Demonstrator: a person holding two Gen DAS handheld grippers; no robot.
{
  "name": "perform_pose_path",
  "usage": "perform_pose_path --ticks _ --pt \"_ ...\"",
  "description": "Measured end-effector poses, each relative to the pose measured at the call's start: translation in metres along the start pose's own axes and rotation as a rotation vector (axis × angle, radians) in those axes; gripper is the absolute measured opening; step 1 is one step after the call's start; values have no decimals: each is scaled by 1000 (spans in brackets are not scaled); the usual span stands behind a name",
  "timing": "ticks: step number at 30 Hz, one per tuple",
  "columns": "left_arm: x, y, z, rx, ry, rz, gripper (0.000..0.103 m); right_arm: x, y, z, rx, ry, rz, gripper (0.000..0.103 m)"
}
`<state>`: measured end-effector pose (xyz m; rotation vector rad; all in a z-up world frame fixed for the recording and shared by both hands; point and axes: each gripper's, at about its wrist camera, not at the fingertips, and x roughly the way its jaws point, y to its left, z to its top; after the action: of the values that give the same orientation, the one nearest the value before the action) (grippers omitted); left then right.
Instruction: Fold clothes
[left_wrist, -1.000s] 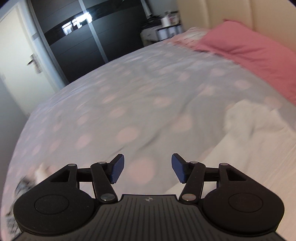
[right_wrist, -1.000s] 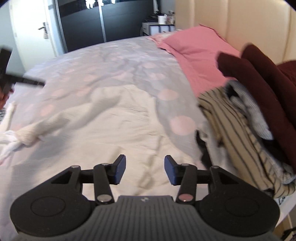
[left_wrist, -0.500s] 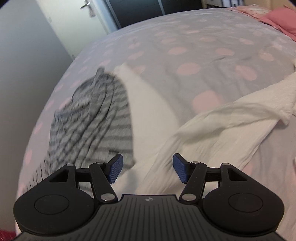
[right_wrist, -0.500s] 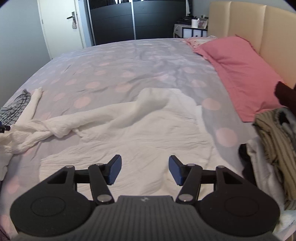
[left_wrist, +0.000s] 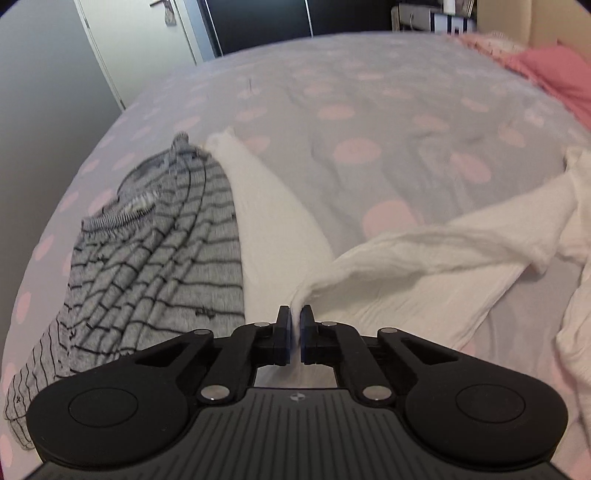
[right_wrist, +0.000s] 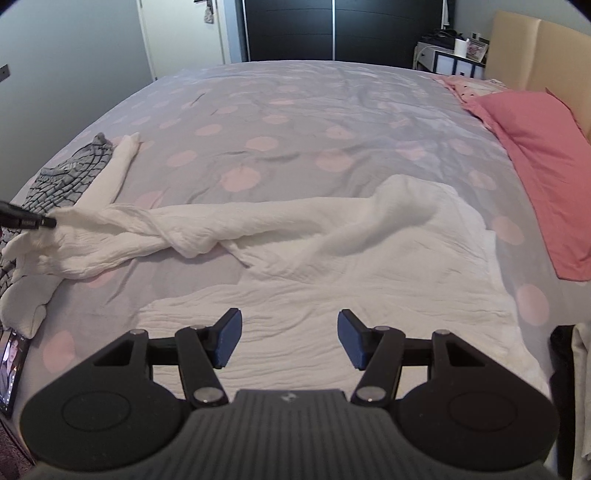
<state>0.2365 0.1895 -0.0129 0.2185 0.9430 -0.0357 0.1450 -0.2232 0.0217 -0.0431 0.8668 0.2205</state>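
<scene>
Two tools: the left tool (left_wrist: 295, 325) is clamped on a twisted end of the white garment (right_wrist: 332, 266); the right tool (right_wrist: 290, 339) is held wide, empty, over its near hem.
Garment position: spread across the bed (right_wrist: 295, 110), rumpled, one part twisted.
Step judged: straightening before folding; untwisting is required next.
Obstruction: a grey striped garment (left_wrist: 155, 258) lies touching at left.

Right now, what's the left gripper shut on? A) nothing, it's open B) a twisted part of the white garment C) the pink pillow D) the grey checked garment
B. In the left wrist view the left gripper is pinched on a bunched strand of the white garment; the grey checked garment lies beside it, ungripped. The right gripper is open above the white cloth.
</scene>
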Motion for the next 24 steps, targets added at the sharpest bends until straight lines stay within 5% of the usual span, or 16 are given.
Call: perform_pose_path --ticks 12,24 --pt "-19 11 -5 14 -46 -44 2 4 15 9 -3 0 20 62" --pt "-55 -37 -50 245 24 -293 2 22 0 3 46 56 -21 65"
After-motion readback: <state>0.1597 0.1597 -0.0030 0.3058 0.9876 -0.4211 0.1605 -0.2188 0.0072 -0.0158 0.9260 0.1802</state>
